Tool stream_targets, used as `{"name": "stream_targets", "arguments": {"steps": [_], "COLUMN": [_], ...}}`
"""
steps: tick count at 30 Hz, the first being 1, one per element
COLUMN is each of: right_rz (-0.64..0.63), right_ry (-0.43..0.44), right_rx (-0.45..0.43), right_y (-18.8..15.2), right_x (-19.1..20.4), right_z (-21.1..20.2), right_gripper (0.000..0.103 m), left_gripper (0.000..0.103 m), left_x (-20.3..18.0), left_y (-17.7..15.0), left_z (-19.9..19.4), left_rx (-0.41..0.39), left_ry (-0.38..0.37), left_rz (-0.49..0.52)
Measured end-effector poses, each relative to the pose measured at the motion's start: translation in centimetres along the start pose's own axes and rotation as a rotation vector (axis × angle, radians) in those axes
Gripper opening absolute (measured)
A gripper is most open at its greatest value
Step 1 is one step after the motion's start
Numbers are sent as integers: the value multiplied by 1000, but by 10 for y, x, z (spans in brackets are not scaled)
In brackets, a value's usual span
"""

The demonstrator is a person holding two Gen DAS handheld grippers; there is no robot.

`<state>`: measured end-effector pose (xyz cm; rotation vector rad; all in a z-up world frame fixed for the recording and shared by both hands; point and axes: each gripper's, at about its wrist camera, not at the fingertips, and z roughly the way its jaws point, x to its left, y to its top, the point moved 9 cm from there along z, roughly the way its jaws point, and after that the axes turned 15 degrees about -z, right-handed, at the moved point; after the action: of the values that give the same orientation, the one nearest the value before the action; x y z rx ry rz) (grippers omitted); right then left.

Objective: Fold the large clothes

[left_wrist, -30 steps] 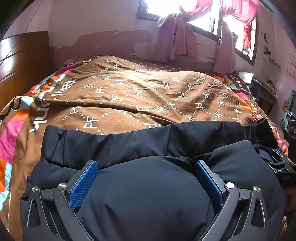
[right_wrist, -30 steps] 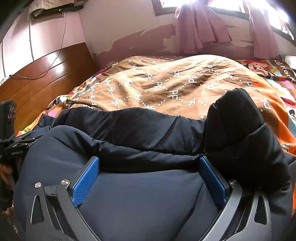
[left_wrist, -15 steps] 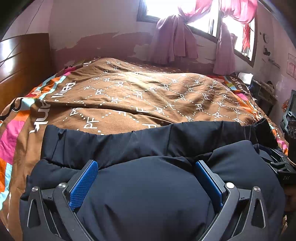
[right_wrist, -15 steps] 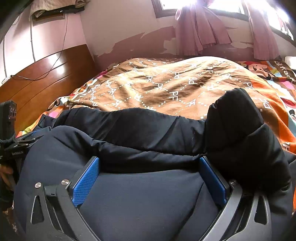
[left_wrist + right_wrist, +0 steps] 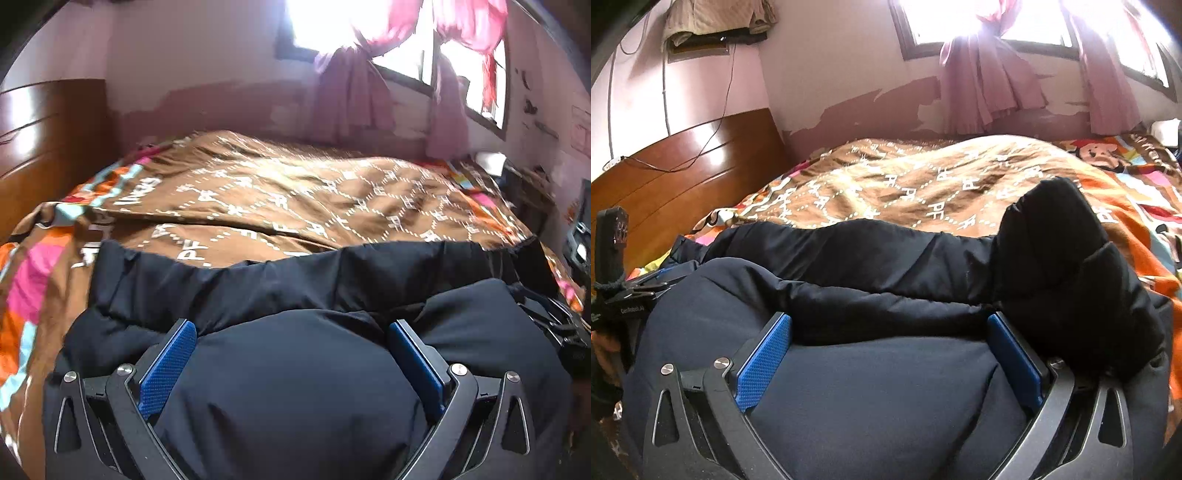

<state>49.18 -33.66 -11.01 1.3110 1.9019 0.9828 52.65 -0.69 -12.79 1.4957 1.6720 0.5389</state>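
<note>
Left gripper (image 5: 291,336): jaws spread wide, blue pads (image 5: 168,369) flanking a puffed bulge of the dark navy padded jacket (image 5: 288,398); fabric fills the gap and presses both pads, but the jaws are not clamped down. Right gripper (image 5: 890,328): same stance, jaws wide apart, blue pads (image 5: 762,363) on either side of a jacket bulge, cloth bunched between them.

Jacket lies at the near edge of the bed, on the brown quilt (image 5: 295,199) with the white "PF" lattice print. It looks thick, quilted, matte, folded over itself: a flatter dark layer at 12 o'clock from each gripper, a rounder puffed layer under the jaws. In the right wrist view a black bunched lump, sleeve or hood, cannot tell which (image 5: 1067,258), rises at 1 o'clock. The left gripper's body shows at 9 o'clock in that view.

Beyond the quilt: a colourful cartoon bedsheet (image 5: 1126,173) at 2 o'clock, a wooden headboard (image 5: 683,177) at 10 o'clock, pink curtains (image 5: 990,85) knotted at the bright window at 12 o'clock, and wall paint peeling below it. No containers in view.
</note>
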Motion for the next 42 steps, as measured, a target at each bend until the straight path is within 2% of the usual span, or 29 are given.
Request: {"name": "stream_targets", "arguments": {"steps": [3,7,9,12,15,17,19,24,26,32,38,42], "right_rz": [-37,-117,-140,-132,-98,-71,-14,213,246,266,266,263], "right_ry": [-104,-132,-143,-143,-167,-178,-190,-163,-153,-54,-32,24], "right_rx": [16,-3,0,-2,4,20,39,77,93,158,174,182], "right_y": [2,9,10,11,6,-2,-14,-50,-61,-81,-85,-87], "right_x": [0,2,-2,-14,-35,-48,-65,-100,-105,-104,-98,-87], "right_z": [-17,-47,-64,-89,-109,-113,-114,-101,-94,-70,-68,-74], "right_gripper": [102,102,102,102,102,102,102,102,102,102,102,102], "left_gripper": [103,103,103,103,103,103,103,103,103,103,103,103], "left_x": [5,36,53,87,123,141,147,146,148,150,149,141], "left_y": [3,14,15,16,9,0,-8,-16,-19,-26,-32,-38], "left_z": [-23,-66,-79,-92,-87,-78,-70,-50,-47,-39,-36,-39], "left_rx": [-40,-82,-82,-76,-23,41,78,113,131,192,217,275], "left_ry": [41,10,10,55,96,68,44,23,0,-68,-93,-156], "left_rz": [-13,-169,-211,-240,-299,-367,-394,-355,-352,-382,-396,-389]}}
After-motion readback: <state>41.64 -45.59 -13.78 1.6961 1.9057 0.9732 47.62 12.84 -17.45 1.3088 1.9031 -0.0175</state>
